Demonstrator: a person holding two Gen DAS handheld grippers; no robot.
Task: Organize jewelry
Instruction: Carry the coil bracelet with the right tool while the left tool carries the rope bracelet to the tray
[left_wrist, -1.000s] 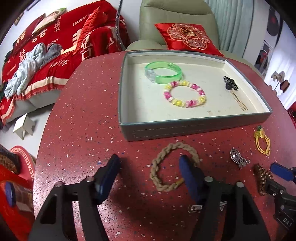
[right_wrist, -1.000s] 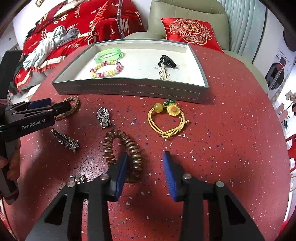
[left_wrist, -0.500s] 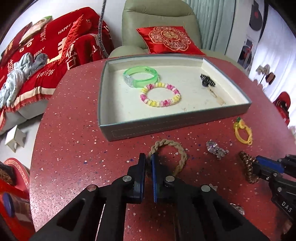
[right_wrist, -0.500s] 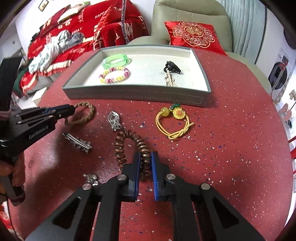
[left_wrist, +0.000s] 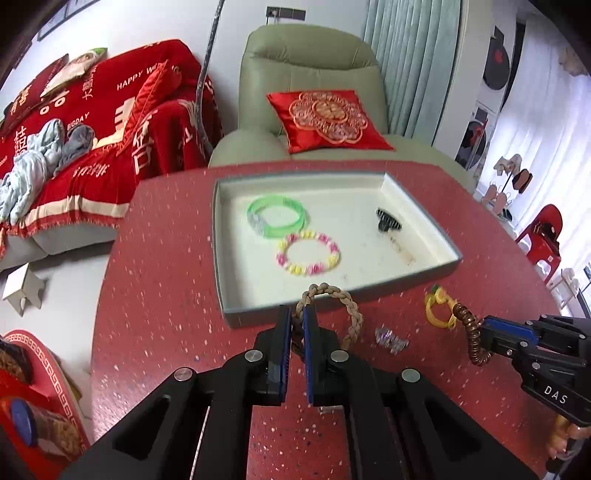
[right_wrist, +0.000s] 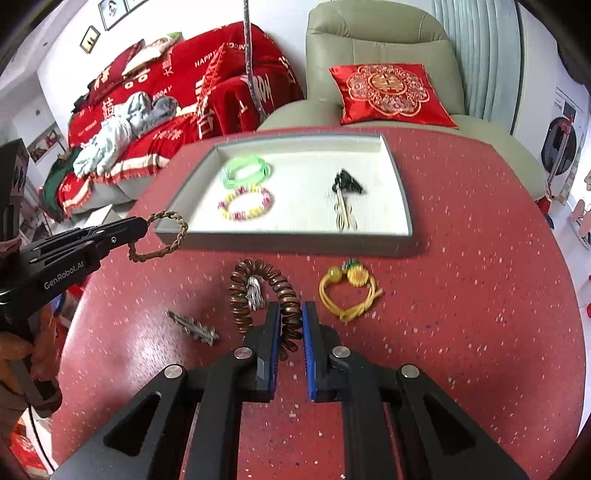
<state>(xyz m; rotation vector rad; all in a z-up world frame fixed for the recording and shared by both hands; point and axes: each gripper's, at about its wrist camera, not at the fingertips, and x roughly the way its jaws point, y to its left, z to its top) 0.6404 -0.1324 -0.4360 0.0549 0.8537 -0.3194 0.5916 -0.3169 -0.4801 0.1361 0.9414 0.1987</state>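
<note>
My left gripper (left_wrist: 296, 325) is shut on a braided rope bracelet (left_wrist: 347, 299) and holds it lifted just in front of the grey tray (left_wrist: 221, 295); it also shows in the right wrist view (right_wrist: 173, 240). My right gripper (right_wrist: 290, 325) is shut on a brown spiral hair tie (right_wrist: 240, 295), lifted off the red table; the hair tie also shows in the left wrist view (left_wrist: 471, 339). The tray (right_wrist: 295, 240) holds a green bangle (right_wrist: 245, 170), a pink-yellow bead bracelet (right_wrist: 245, 203), a black claw clip (right_wrist: 347, 182) and a gold hairpin (right_wrist: 345, 216).
On the red table lie a yellow sunflower hair tie (right_wrist: 349, 291), a silver charm (right_wrist: 255, 295) and a silver hair clip (right_wrist: 192, 326). A green armchair with a red cushion (left_wrist: 328, 118) stands behind the table. A red-covered sofa (left_wrist: 92, 140) is at the left.
Both grippers closed from open, the left on the rope bracelet and the right on the spiral hair tie, and have now lifted them off the table toward the tray.
</note>
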